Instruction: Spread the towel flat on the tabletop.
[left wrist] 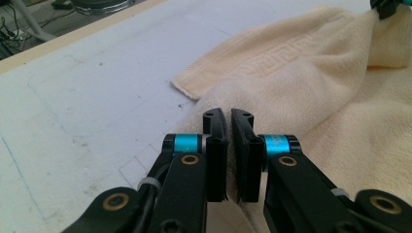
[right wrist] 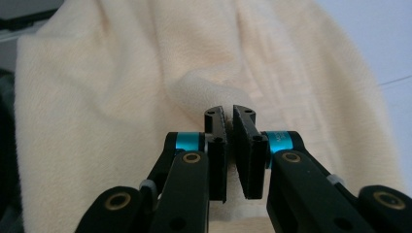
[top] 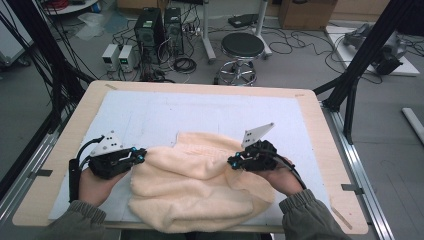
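Cream-coloured terry cloth, a soft towel [top: 195,187] with a woven key-pattern band, is spread in a loose heap on the near half of the white-covered table [top: 150,112], and it is held at two opposite sides. The left tool [top: 142,156] is pressed together on the towel's left edge, where a thin fold of cloth is seen between its jaws in the left gripper view [left wrist: 228,127]. The right tool [top: 233,162] is pinching a raised tuft of the towel on its right part [right wrist: 228,119]. The long axis of the towel is laid from one tool to the other, so the cloth lies between them, right of the left tool and left of the right tool. Both hands are judged equally near, and the coming move probably depends on this line being kept straight while the cloth is lifted or folded away from the near edge of the table.
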Demonstrator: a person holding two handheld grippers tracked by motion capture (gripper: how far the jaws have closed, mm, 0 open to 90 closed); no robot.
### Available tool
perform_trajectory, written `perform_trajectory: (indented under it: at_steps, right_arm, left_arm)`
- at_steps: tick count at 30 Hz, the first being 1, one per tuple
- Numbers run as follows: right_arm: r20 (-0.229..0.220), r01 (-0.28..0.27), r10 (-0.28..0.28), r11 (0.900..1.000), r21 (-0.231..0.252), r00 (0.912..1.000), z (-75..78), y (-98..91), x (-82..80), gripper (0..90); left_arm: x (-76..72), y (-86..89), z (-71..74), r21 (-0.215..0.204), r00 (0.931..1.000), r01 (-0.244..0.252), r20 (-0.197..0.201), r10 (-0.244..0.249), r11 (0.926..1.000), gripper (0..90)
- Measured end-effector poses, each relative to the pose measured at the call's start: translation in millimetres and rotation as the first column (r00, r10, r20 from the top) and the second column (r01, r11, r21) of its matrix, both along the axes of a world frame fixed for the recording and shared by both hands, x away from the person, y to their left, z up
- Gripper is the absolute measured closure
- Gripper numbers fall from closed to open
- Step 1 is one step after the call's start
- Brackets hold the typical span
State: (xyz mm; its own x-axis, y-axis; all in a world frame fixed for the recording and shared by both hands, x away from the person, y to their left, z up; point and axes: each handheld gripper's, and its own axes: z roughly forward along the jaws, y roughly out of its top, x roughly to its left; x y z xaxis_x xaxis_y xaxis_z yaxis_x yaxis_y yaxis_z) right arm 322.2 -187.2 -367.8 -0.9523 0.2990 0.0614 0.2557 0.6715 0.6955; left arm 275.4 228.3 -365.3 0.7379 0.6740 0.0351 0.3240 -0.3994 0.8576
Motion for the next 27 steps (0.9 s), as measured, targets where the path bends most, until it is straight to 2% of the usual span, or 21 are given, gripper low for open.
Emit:
perform_trajectory:
  at_steps: [2,5,7,10,11,13,14,15,16,17,18,19,20,21,22,23,24,25,27]
  right_arm:
    - [-0.017,-0.007,0.007,0.9999,-0.013,0.9998,-3.0,0.7,-4.2,84.3]
    - [-0.021,-0.004,0.005,0.9999,0.012,0.9998,-2.9,-3.2,-7.8,84.4]
    - [-0.014,0.004,-0.004,0.9997,0.023,0.9999,-0.5,-6.1,-5.9,84.4]
    - [0.027,0.044,-0.045,0.9981,0.043,0.9986,10.6,-9.0,5.3,85.0]
    - [0.036,0.061,-0.062,0.9971,0.047,0.9974,15.6,-10.2,10.5,85.2]
    - [0.086,0.116,-0.122,0.9901,0.079,0.9887,34.3,-13.8,33.5,85.5]
    - [0.122,0.157,-0.169,0.9824,0.101,0.978,44.3,-15.7,47.5,85.6]
    - [0.146,0.204,-0.221,0.9716,0.12,0.9643,54.9,-17.2,63.0,85.5]
    - [0.185,0.254,-0.276,0.9581,0.132,0.9433,64.7,-18.2,79.6,84.2]
    - [0.224,0.31,-0.334,0.9411,0.136,0.9157,72.0,-19.1,96.0,80.7]
    - [0.226,0.359,-0.383,0.9226,0.143,0.8957,75.5,-20.9,111.3,69.6]
    - [0.194,0.403,-0.428,0.9018,0.156,0.8827,75.3,-23.4,124.2,58.6]
    - [0.149,0.428,-0.45,0.8894,0.162,0.8803,72.6,-25.8,131.3,58.0]
    - [0.126,0.425,-0.445,0.8911,0.159,0.8864,68.0,-26.2,133.4,57.3]
    - [0.13,0.411,-0.428,0.9011,0.138,0.8943,62.2,-24.5,131.7,56.4]
    - [0.135,0.4,-0.415,0.9083,0.122,0.8999,57.3,-22.9,129.0,54.6]
    - [0.107,0.377,-0.384,0.9229,0.076,0.9172,50.4,-20.3,126.5,52.6]
    - [0.09,0.362,-0.367,0.9299,0.063,0.9259,45.2,-19.1,122.8,52.8]
    - [0.1,0.331,-0.338,0.9406,0.073,0.936,37.3,-16.1,109.2,53.5]
  left_arm:
    - [-2.8,1.6,-1.9,0.01,1.0,0.004,-0.005,-0.004,0.9999,84.6]
    - [-2.9,4.7,-3.4,0.017,0.9999,0.0,-0.011,0.0,0.9999,84.7]
    - [2.3,5.9,-2.9,0.013,0.9998,-0.003,-0.018,0.003,0.9999,84.7]
    - [21.4,5.0,3.1,-0.003,0.9992,-0.017,-0.037,0.017,0.9998,84.7]
    - [35.4,4.7,9.3,-0.014,0.9985,-0.03,-0.046,0.029,0.9994,84.8]
    - [63.4,3.8,25.7,-0.049,0.9973,-0.068,-0.029,0.067,0.9965,85.0]
    - [80.3,3.5,36.5,-0.08,0.995,-0.099,-0.013,0.099,0.9918,85.0]
    - [98.6,4.3,48.0,-0.131,0.9915,-0.13,-0.009,0.13,0.9828,85.0]
    - [116.1,3.9,58.0,-0.175,0.9855,-0.165,0.008,0.169,0.9707,84.6]
    - [131.0,2.7,65.7,-0.161,0.9746,-0.213,0.035,0.221,0.9637,81.8]
    - [143.0,0.1,69.0,-0.152,0.9617,-0.266,0.025,0.273,0.9519,72.7]
    - [151.5,-0.6,68.8,-0.154,0.9617,-0.273,-0.02,0.273,0.9496,61.3]
    - [154.7,-1.5,65.2,-0.169,0.965,-0.262,-0.048,0.258,0.9501,58.6]
    - [153.6,-3.1,60.1,-0.15,0.9659,-0.259,-0.042,0.255,0.9543,58.9]
    - [151.5,-4.4,55.6,-0.131,0.9685,-0.249,-0.037,0.246,0.9596,58.8]
    - [147.1,-5.9,47.4,-0.107,0.9746,-0.224,-0.035,0.221,0.9688,58.5]
    - [142.9,-6.8,40.3,-0.097,0.9766,-0.214,-0.038,0.211,0.9719,58.0]
    - [138.4,-7.3,33.7,-0.096,0.9786,-0.204,-0.05,0.2,0.9743,57.5]
    - [126.7,-7.8,22.4,-0.09,0.9855,-0.165,-0.056,0.16,0.9822,56.9]
